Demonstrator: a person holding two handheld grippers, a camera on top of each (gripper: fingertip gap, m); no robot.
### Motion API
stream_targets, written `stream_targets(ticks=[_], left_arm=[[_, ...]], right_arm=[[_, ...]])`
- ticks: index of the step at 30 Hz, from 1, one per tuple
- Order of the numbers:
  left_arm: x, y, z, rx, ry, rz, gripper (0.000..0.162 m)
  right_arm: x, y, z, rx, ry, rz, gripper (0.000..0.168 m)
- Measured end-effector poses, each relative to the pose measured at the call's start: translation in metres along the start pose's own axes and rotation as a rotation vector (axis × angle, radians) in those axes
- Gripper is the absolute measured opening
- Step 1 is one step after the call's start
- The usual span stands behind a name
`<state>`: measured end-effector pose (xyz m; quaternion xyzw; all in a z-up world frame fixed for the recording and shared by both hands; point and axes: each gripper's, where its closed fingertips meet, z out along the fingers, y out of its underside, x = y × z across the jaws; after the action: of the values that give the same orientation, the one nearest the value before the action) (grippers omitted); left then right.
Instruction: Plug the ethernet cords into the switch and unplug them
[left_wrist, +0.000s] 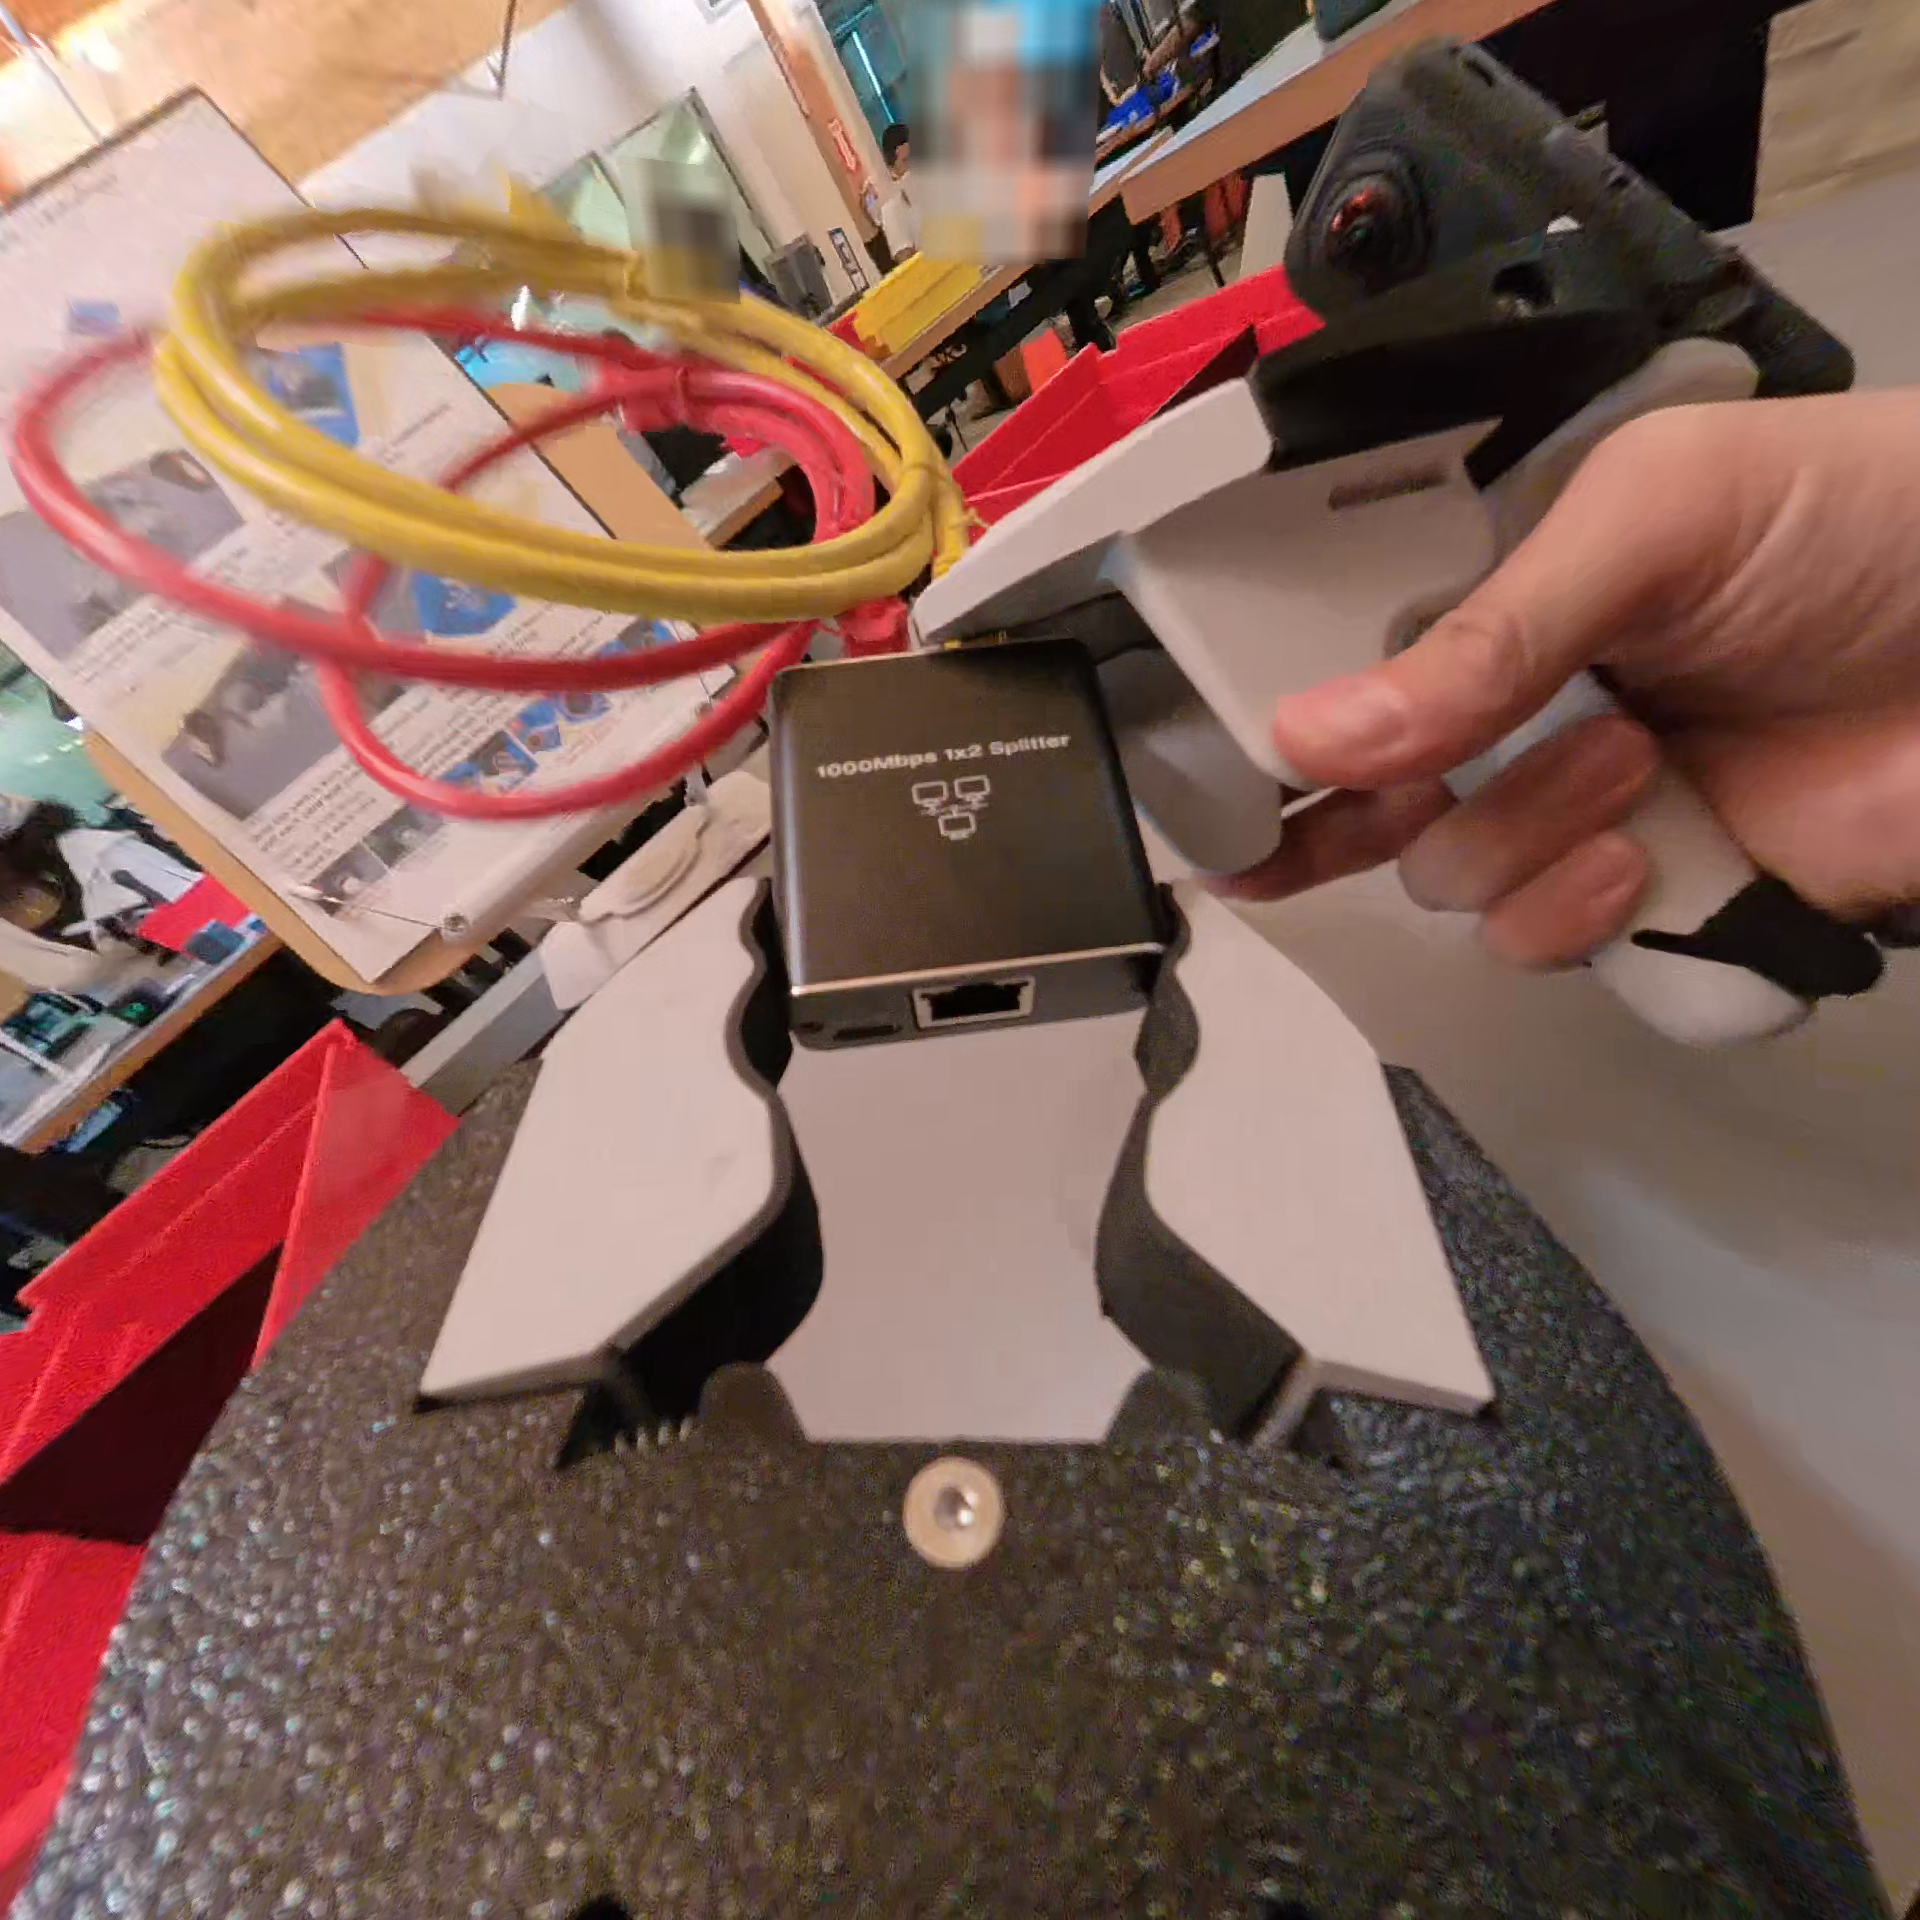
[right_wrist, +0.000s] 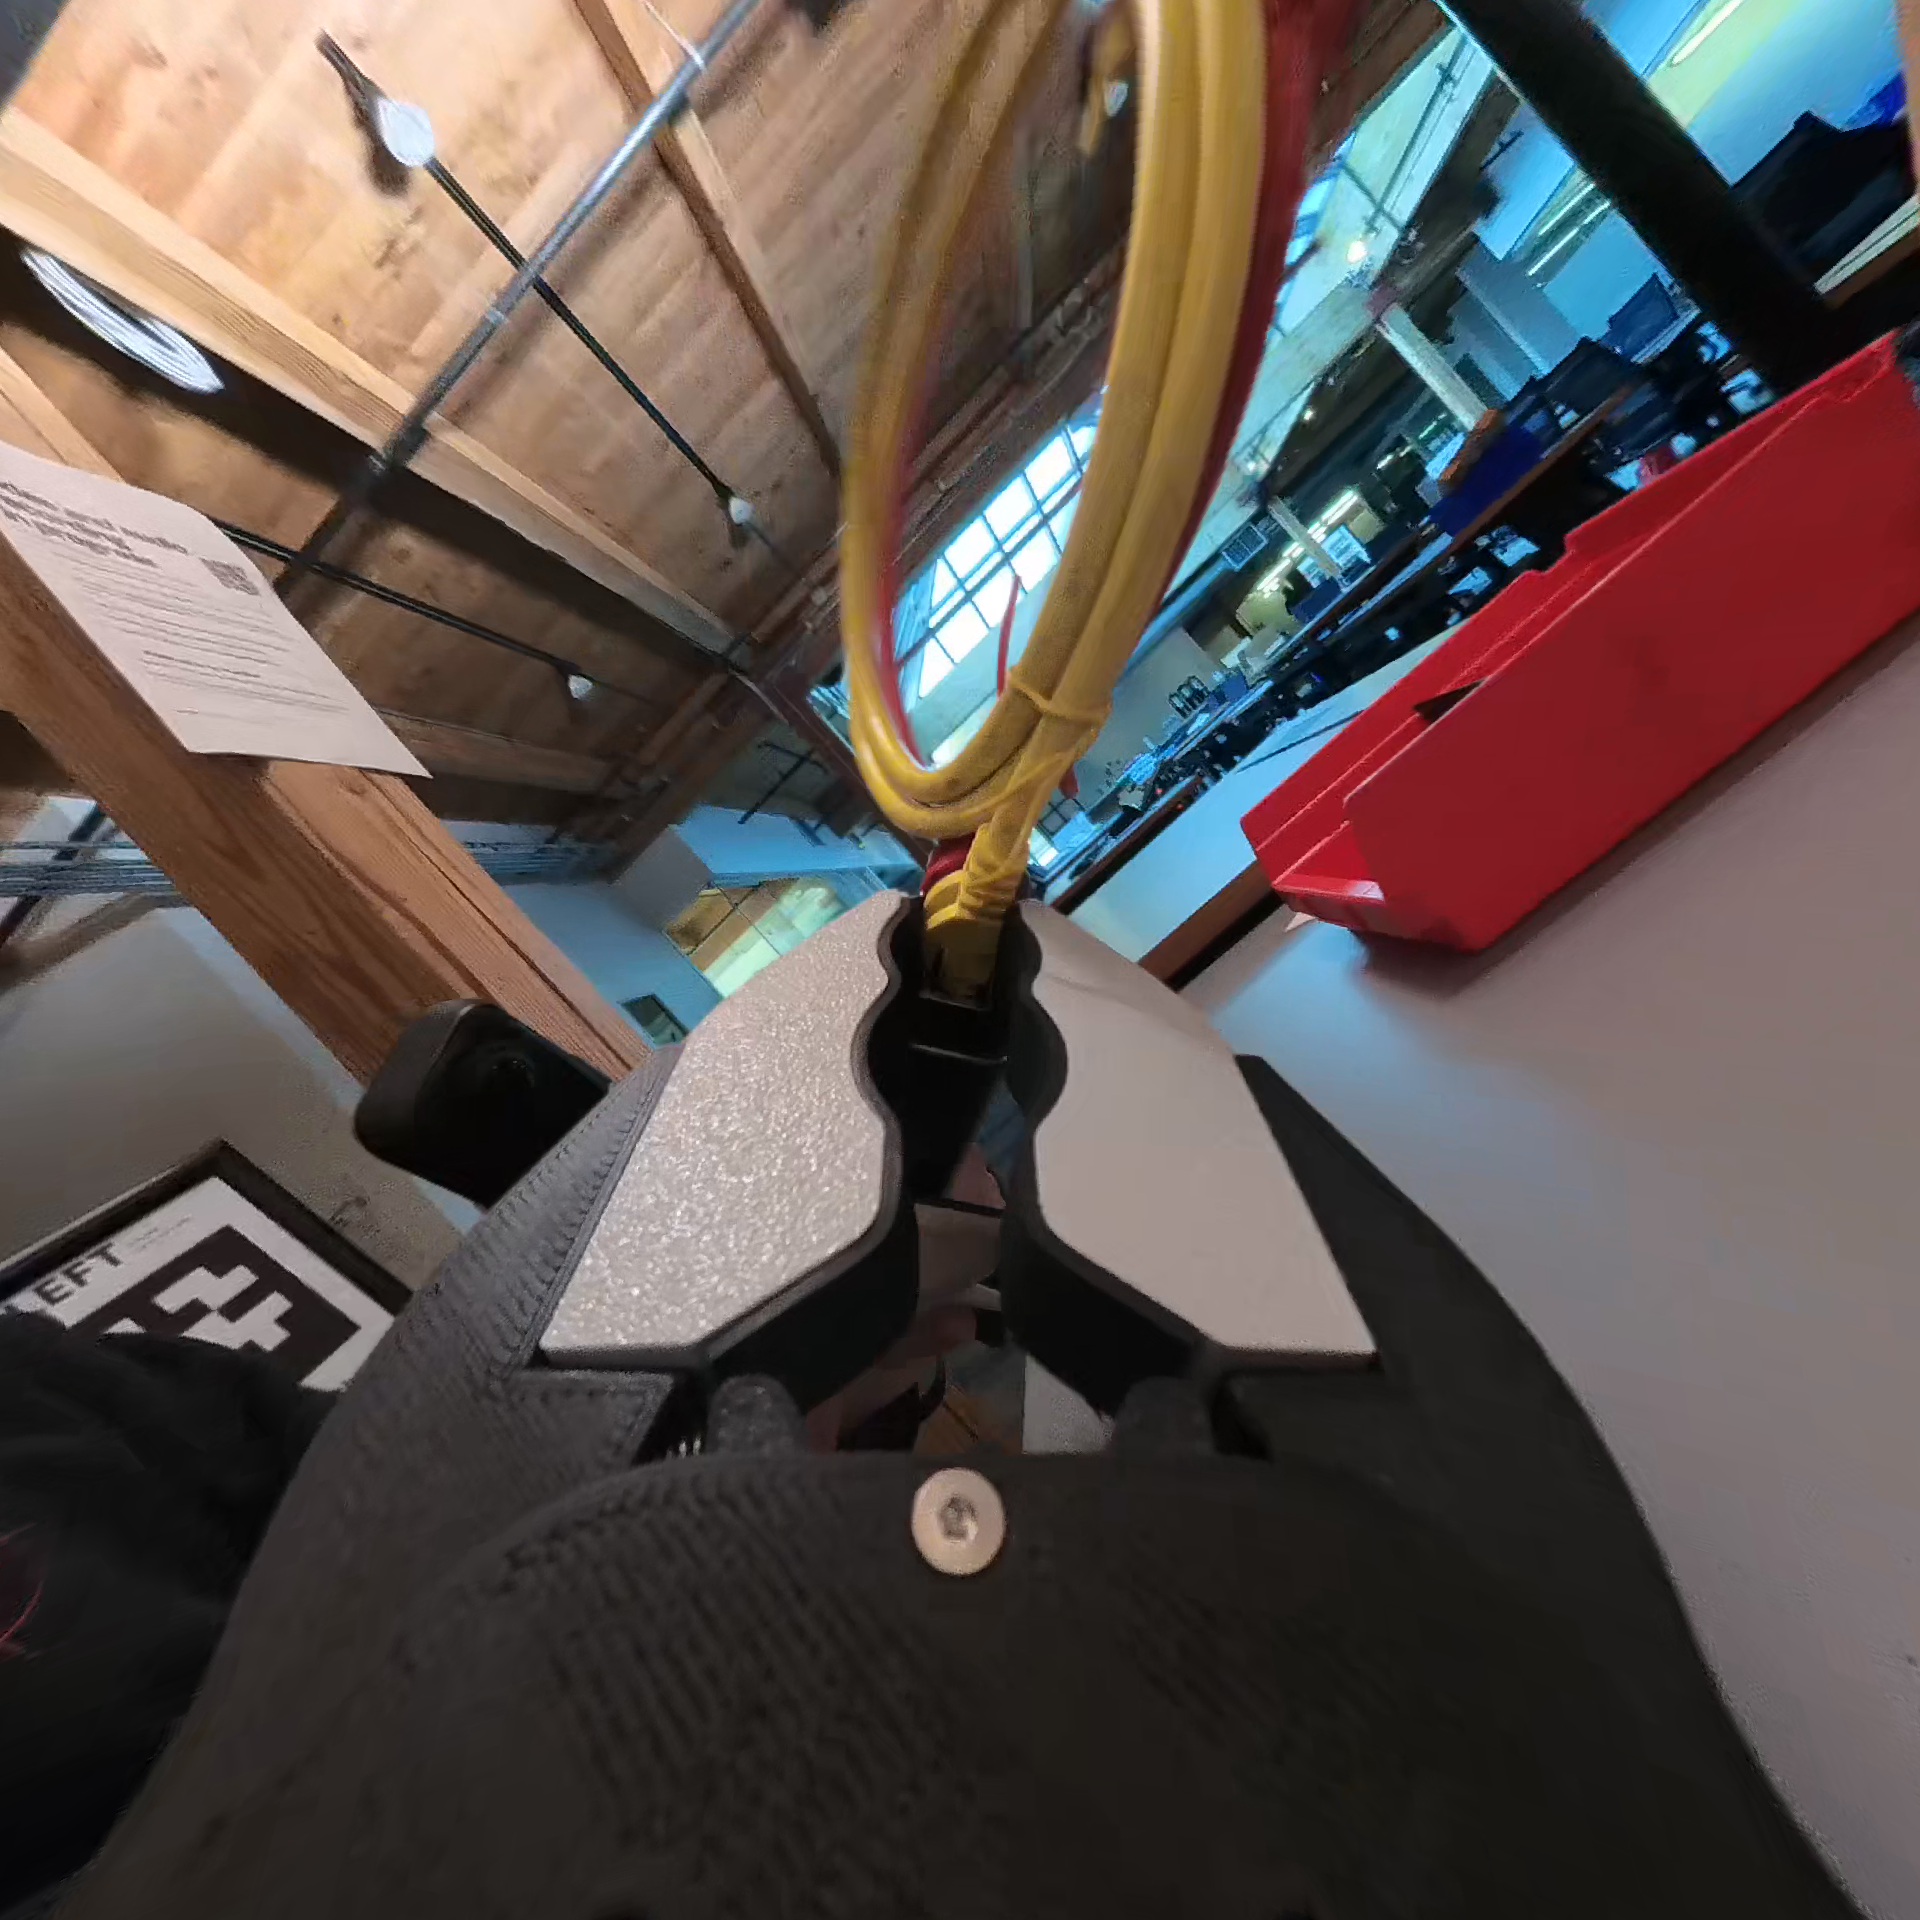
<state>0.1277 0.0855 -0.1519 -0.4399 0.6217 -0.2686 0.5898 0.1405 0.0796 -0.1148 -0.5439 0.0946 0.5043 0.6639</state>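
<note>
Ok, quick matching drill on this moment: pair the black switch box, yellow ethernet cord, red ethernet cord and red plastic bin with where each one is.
Things:
1. black switch box
2. yellow ethernet cord
3. red ethernet cord
4. red plastic bin

Places:
A. resting on the grey table
B. plug end pinched in the right gripper
C. clamped between the fingers of the left gripper
D. looped in the air beside the yellow loops, held by neither gripper

Pairs: 1-C, 2-B, 3-D, 4-A
</note>
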Motion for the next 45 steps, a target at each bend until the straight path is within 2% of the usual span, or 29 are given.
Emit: stream_targets(ticks=[4,6,8,11,13,16,18,19,23,24,26,28,30,33,34,37,42,45], left_arm=[[-0.003,0.000,0.002,-0.050,-0.076,0.202,0.067],[-0.003,0.004,0.002,-0.077,-0.095,0.252,0.067],[-0.001,0.006,0.002,-0.068,-0.063,0.172,0.067],[0.007,0.007,0.002,-0.015,0.056,-0.076,0.066],[0.008,0.012,0.002,-0.019,0.079,-0.113,0.066],[-0.001,0.016,-0.001,-0.095,-0.053,0.179,0.067],[-0.005,0.013,-0.003,-0.100,-0.085,0.249,0.067],[-0.005,0.013,-0.003,-0.097,-0.071,0.228,0.067],[0.006,0.019,0.000,-0.035,0.082,-0.073,0.066],[0.006,0.022,0.000,-0.047,0.074,-0.046,0.066],[0.003,0.029,0.001,-0.116,0.011,0.131,0.067],[0.002,0.035,0.002,-0.153,-0.009,0.198,0.067],[0.005,0.036,0.004,-0.133,0.030,0.097,0.066],[0.017,0.036,0.006,-0.066,0.179,-0.222,0.066],[0.019,0.036,0.007,-0.063,0.204,-0.273,0.066],[0.012,0.045,0.008,-0.155,0.092,-0.012,0.066],[0.002,0.024,0.001,-0.094,0.046,0.029,0.066],[-0.005,0.018,0.000,-0.083,0.025,0.013,0.066]], right_arm=[[0.002,-0.003,-0.005,0.074,-0.078,0.145,0.015],[0.005,-0.001,-0.006,0.069,-0.073,0.154,0.015],[0.006,0.001,-0.005,0.040,-0.036,0.108,0.015],[0.009,0.004,-0.004,-0.002,0.024,0.020,0.016],[0.013,0.006,-0.004,-0.015,0.045,0.013,0.016],[0.011,0.009,-0.004,-0.011,-0.011,0.087,0.015],[0.006,0.006,-0.003,0.030,-0.066,0.160,0.014],[0.006,0.007,-0.002,0.031,-0.069,0.156,0.014],[0.015,0.010,-0.003,0.015,-0.024,0.149,0.015],[0.017,0.012,-0.004,0.012,-0.021,0.162,0.015],[0.023,0.015,-0.006,0.016,-0.029,0.199,0.014],[0.028,0.019,-0.008,0.010,-0.023,0.195,0.014],[0.030,0.019,-0.008,-0.001,-0.007,0.164,0.014],[0.035,0.020,-0.010,-0.037,0.052,0.099,0.016],[0.036,0.020,-0.010,-0.046,0.064,0.092,0.016],[0.040,0.023,-0.012,-0.011,0.036,0.179,0.014],[0.021,0.013,-0.004,-0.012,-0.042,0.218,0.014],[0.020,0.010,-0.004,0.011,-0.012,0.199,0.015]])
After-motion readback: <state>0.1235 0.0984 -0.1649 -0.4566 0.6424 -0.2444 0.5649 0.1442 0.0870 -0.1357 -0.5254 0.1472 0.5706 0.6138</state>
